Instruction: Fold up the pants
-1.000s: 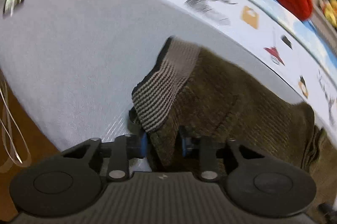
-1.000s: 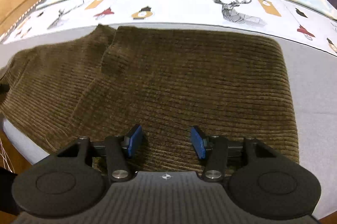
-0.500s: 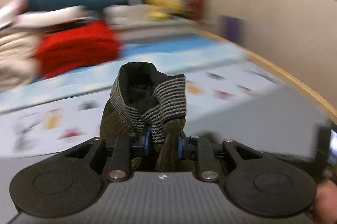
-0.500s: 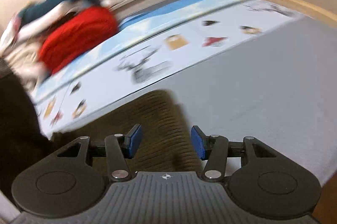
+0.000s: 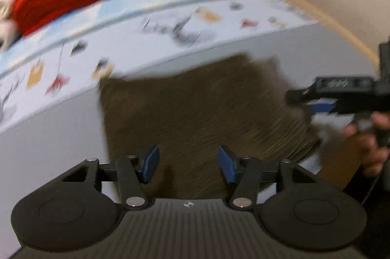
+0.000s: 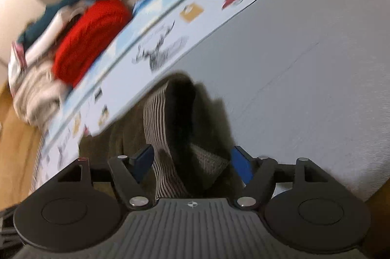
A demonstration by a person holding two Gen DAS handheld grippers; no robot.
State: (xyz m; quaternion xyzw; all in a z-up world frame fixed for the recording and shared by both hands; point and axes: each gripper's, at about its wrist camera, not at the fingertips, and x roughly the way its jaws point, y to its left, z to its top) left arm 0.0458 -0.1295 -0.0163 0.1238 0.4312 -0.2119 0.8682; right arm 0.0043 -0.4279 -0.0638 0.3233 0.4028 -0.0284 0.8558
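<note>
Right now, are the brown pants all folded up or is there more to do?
One fold looks done: the brown pants lie doubled on the grey cover. Both the left gripper and right gripper are opening; the striped waistband sits loose between the right one's jaws. Probably more folding is left.

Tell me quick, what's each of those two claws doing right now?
Left gripper: opening, nothing pinched, over the brown pants.
Right gripper: opening, the pants' striped waistband between its jaws, not visibly pinched.
</note>
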